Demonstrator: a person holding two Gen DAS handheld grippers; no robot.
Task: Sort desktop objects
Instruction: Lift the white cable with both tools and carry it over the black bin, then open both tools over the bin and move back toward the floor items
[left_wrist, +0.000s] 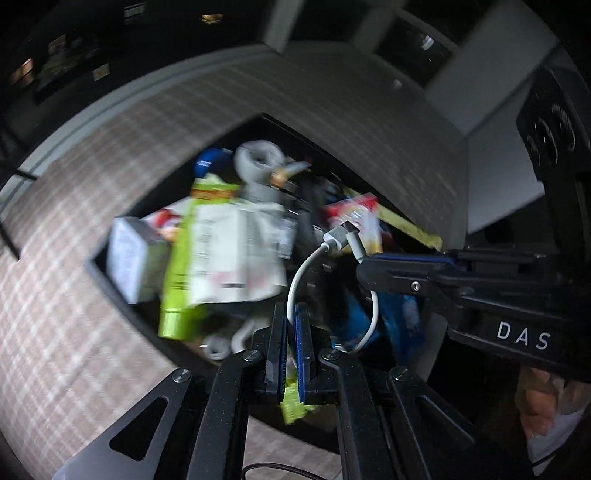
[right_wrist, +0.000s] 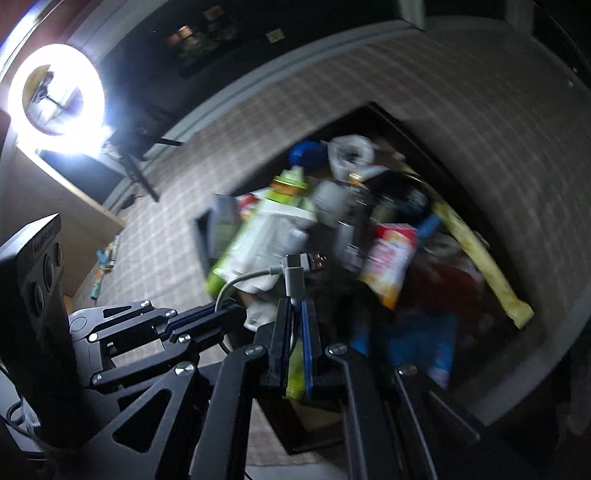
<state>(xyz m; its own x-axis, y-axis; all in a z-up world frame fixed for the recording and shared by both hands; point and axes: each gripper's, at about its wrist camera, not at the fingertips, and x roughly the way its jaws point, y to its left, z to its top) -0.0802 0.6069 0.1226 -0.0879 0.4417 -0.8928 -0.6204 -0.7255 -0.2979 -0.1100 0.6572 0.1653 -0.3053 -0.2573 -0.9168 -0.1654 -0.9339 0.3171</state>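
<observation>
Both grippers hang over the dark rectangular bin (left_wrist: 96, 266) that sits on the checked beige cloth (left_wrist: 66, 295), and everything is smeared with motion blur. The short white charging cable (left_wrist: 295, 284) is strung between the two tools. The left gripper (left_wrist: 291, 317) has its fingers closed on one stretch of the cable, the cord running up out of the blue-lined pads and arcing over to the plug end. The right gripper (left_wrist: 364, 264), reaching in from the right edge of the left wrist view, pinches the cable just behind its grey plug (left_wrist: 341, 234).

From the right wrist camera, the right gripper (right_wrist: 295, 306) has its fingers shut on the white cable (right_wrist: 243, 277) right below the plug (right_wrist: 295, 266), which stands up above the pads. The left gripper (right_wrist: 207, 317) comes in from the left, clamped on the other end of the loop.

The cable hangs above the bin (right_wrist: 201, 236), over a jumble there: a lime-green and white packet (left_wrist: 207, 251), a pale grey box (left_wrist: 127, 254), a red and yellow snack pouch (left_wrist: 360, 218), a blue cap (left_wrist: 210, 158), a long yellow-green strip (right_wrist: 480, 258) along the far side. A bright ring light (right_wrist: 55, 99) glares in the upper left corner of the right wrist view.
</observation>
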